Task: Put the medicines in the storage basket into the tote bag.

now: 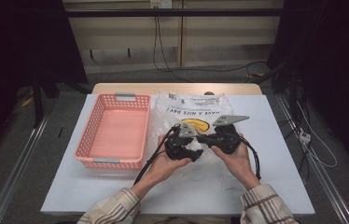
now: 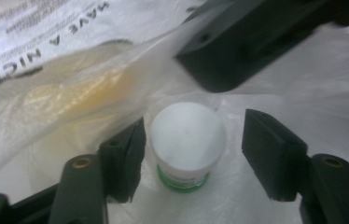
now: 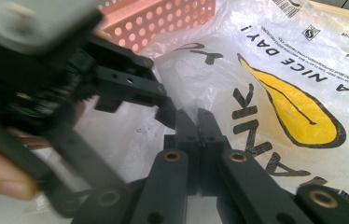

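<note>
A small white bottle with a green band (image 2: pixel 186 135) stands among the folds of a clear plastic bag (image 1: pixel 196 105) printed with "HAVE A NICE DAY!" and a yellow smile. My left gripper (image 2: pixel 193 140) is open around the bottle: one pad sits close beside it and the other stands well apart. In the high view the left gripper (image 1: pixel 184 148) and the bottle (image 1: pixel 194 147) lie at the bag's near edge. My right gripper (image 3: pixel 196 116) is shut, its tips pinching the bag's film (image 3: pixel 280 60). From the left gripper view, the right gripper (image 2: pixel 210 65) holds a sheet of film up just beyond the bottle.
A pink perforated basket (image 1: pixel 85 135) with nothing in it stands left of the bag, close to my left hand. The white tabletop (image 1: pixel 266 177) has bare room on the right and in front. Cables trail from both grippers toward the near edge.
</note>
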`<state>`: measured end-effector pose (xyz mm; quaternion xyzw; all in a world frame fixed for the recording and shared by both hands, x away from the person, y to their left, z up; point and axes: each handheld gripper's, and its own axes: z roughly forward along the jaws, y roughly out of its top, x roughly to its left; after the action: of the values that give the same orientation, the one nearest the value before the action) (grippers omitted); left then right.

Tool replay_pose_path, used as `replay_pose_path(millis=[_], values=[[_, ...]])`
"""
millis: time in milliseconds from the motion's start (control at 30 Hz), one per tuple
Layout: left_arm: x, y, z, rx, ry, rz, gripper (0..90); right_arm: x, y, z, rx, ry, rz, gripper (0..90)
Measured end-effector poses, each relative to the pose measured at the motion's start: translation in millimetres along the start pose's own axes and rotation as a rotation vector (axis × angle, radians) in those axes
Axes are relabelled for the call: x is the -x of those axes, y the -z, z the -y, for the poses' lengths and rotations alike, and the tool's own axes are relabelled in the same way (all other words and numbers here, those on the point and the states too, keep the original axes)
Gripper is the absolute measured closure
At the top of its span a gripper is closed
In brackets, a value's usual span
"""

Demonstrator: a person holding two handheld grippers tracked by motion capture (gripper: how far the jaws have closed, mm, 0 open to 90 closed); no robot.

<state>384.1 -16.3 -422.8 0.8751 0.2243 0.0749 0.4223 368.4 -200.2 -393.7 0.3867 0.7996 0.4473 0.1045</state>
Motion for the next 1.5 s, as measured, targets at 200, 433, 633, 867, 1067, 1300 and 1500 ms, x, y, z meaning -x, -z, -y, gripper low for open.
replay_pose_path(millis=[200,433,633,867,1067,1300,1500], values=[[6.3,17.7,-1.1,-0.007,-0.033,0.011,30.2,1.0,-0.1,0.8,-0.002,-0.012,0.004,90.0],[5.8,43.6,-0.7,0.022,-0.043,0.029,27.3,1.2,-1.0,1.0,-0.002,-0.011,0.007,90.0],[14.2,66.1,10.2,0.061,-0.034,0.011,25.3,1.0,-2.0,2.4,-0.015,-0.014,0.018,90.0],[17.2,86.2,23.0,0.075,-0.03,-0.007,24.5,-3.6,-2.6,2.9,-0.032,-0.001,0.008,88.8],[11.2,96.8,39.9,0.055,-0.009,-0.023,24.4,-2.9,0.9,7.5,-0.036,0.0,0.002,82.0],[16.1,111.2,51.7,0.043,-0.003,-0.034,21.9,-7.4,5.2,14.4,-0.037,0.023,0.007,67.9],[20.8,120.4,62.9,0.047,0.002,-0.048,20.2,-14.5,15.3,18.6,-0.028,0.032,0.038,49.0]])
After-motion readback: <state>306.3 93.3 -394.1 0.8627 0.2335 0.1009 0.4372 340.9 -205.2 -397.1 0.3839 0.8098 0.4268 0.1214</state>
